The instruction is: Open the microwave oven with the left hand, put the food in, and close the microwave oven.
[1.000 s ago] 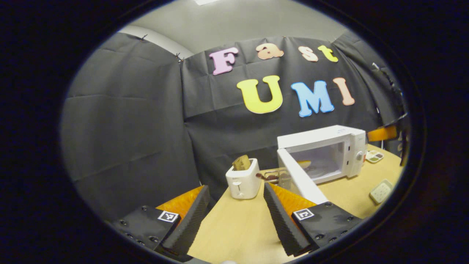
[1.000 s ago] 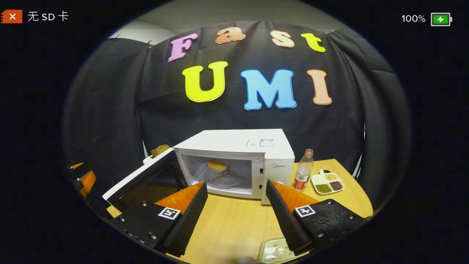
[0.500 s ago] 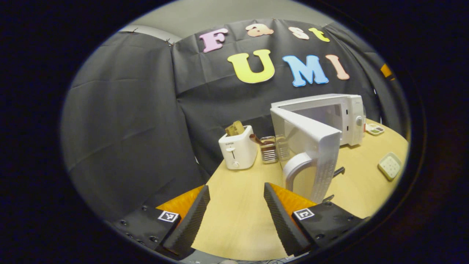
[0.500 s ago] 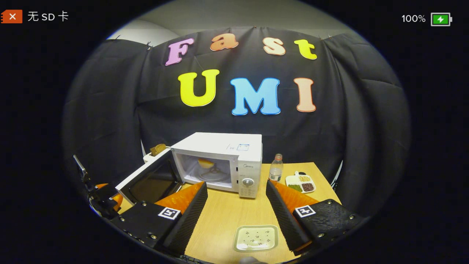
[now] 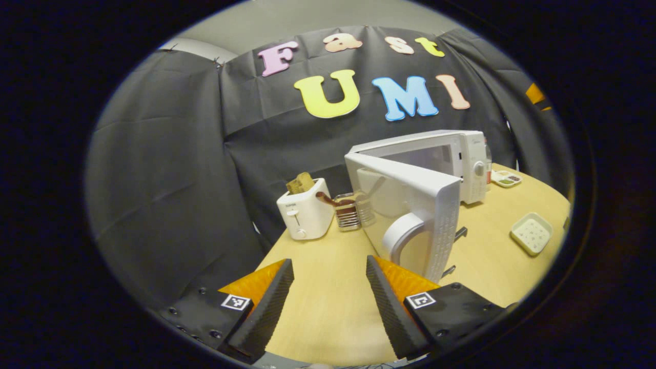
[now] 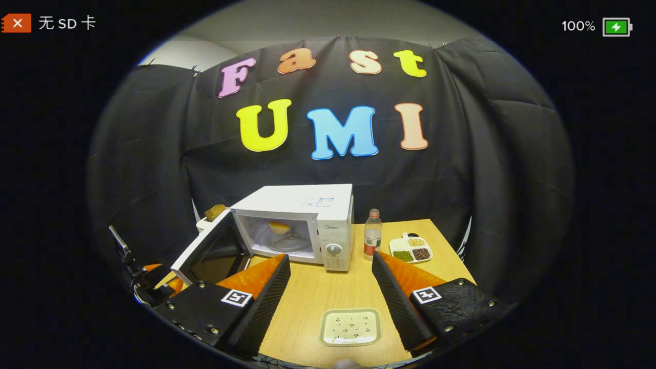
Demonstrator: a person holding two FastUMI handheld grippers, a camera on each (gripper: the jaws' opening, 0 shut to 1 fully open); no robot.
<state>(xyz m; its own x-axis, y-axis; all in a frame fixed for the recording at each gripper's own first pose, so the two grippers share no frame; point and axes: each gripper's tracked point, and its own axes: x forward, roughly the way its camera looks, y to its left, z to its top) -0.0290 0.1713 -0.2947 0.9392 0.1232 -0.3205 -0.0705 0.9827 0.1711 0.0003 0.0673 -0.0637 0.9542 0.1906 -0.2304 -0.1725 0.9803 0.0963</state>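
Microwave door half open, food inside, both grippers empty.

We see the left gripper w/ jaws spread, just short of the door's handle, not touching. Right gripper jaws spread too, above the table near an empty square dish. Food sits on the turntable, partly hidden by the door frame; we can't tell what kind. Toaster holds bread; the rack beside it is partly hidden behind the door. Bottle & divided snack plate stand right of the microwave.
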